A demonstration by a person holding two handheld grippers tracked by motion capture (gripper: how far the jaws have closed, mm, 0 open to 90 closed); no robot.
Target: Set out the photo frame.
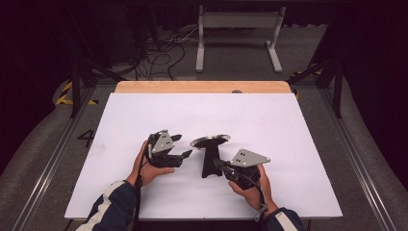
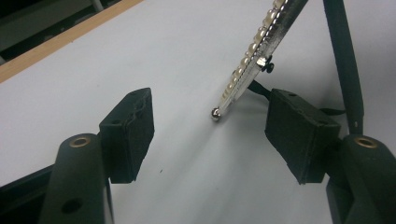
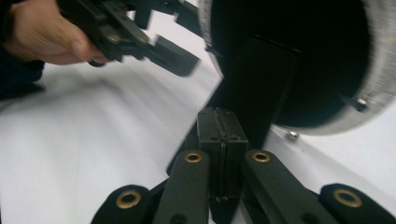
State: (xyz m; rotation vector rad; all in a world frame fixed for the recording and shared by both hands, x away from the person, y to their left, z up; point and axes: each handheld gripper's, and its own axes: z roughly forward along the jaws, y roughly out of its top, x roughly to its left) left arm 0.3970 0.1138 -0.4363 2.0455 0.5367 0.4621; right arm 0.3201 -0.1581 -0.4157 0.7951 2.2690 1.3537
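On the white table [image 1: 288, 144], seen from above, a small round mirror [image 1: 210, 140] stands on its black stand [image 1: 210, 163] between both grippers. From the left gripper [image 2: 210, 135], jaws spread wide flank the pearl-edged rim, ready to take it. From the right gripper [image 3: 218, 135], jaws pressed together lie against the stand (apparently steadying it).

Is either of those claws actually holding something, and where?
The right gripper pinches the mirror's black stand near its base. The left gripper is open, holding nothing.

The left hand-held gripper [image 1: 182, 146] is held with jaws spread, the right hand-held gripper [image 1: 217, 163] with jaws pressed together.
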